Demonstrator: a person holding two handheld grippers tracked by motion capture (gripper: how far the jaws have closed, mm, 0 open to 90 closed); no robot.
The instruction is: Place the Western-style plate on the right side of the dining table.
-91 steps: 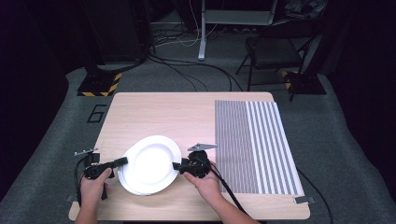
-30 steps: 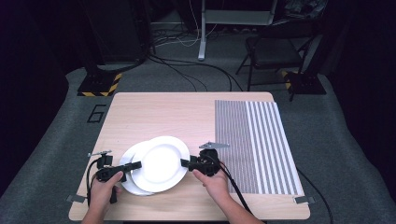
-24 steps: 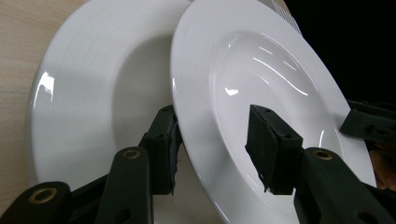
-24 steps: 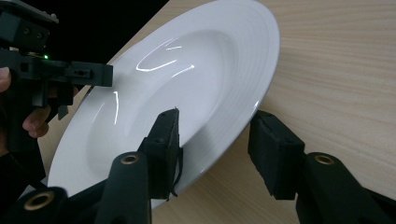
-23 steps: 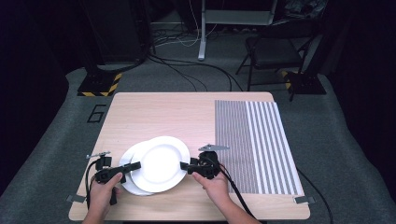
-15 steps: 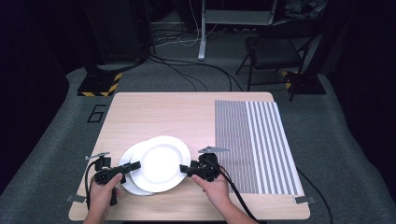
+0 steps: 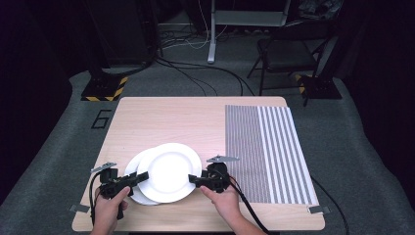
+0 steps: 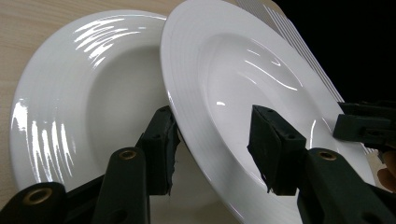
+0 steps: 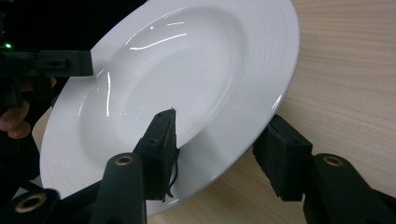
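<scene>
Two white deep plates are on the wooden table (image 7: pixel 166 117) near its front edge. The lower plate (image 7: pixel 131 169) (image 8: pixel 70 107) lies flat. The upper plate (image 7: pixel 169 172) (image 8: pixel 243 79) (image 9: pixel 187 70) is raised off it, tilted and offset to the right. My left gripper (image 7: pixel 139 178) (image 8: pixel 215 144) is shut on the upper plate's left rim, one pad under and one over. My right gripper (image 7: pixel 192 180) (image 9: pixel 219 144) is shut on the opposite rim in the same way. Each gripper appears far off in the other's view.
A grey-and-white striped mat (image 7: pixel 264 147) covers the right part of the table, just right of my right hand. Bare wood lies behind the plates. Beyond the table are a chair (image 7: pixel 288 54), floor cables and a hazard-striped base (image 7: pixel 100 90).
Three seconds ago the plates lay stacked as one. Since then both grippers have lifted the upper plate and carried it to the right, uncovering the lower plate's left side; it barely moved in the last second.
</scene>
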